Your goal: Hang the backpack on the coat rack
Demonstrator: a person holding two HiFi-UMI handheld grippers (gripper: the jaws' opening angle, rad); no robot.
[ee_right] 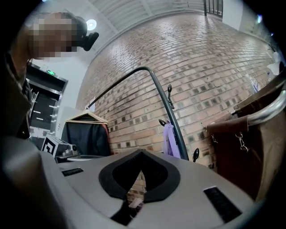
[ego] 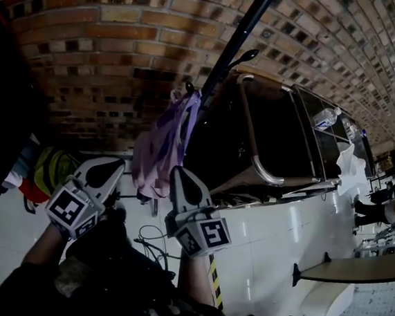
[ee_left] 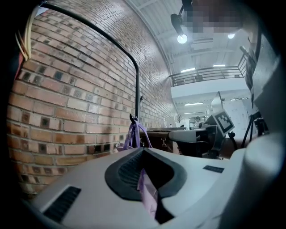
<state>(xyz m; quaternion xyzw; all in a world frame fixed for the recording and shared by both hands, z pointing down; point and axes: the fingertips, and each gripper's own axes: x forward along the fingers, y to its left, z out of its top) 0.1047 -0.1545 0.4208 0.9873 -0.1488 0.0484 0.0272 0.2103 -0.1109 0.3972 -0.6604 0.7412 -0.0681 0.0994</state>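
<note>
backpack [ego: 162, 147]: lilac, pinker lower down
coat rack [ego: 238, 36]: black
wall [ego: 110, 55]: red-brown brick, scattered dark bricks, pale mortar
left hand-held gripper [ego: 113, 166]: pale grey, black pads; cube with black-and-white squares
right hand-held gripper [ego: 180, 174]: same colours
floor tape [ego: 215, 280]: yellow-black stripes

We note the backpack [ego: 157, 153] in soft lilac cloth, the coat rack [ego: 240, 36] in smooth black metal, the brick wall [ego: 111, 48] rough and matt, the floor tiles [ego: 272, 244] glossy white.

No legible text, brand or number found. Only coded square patterns carried on cubes [ego: 74, 208] behind left claw [ego: 104, 171] and right claw [ego: 183, 182].
</note>
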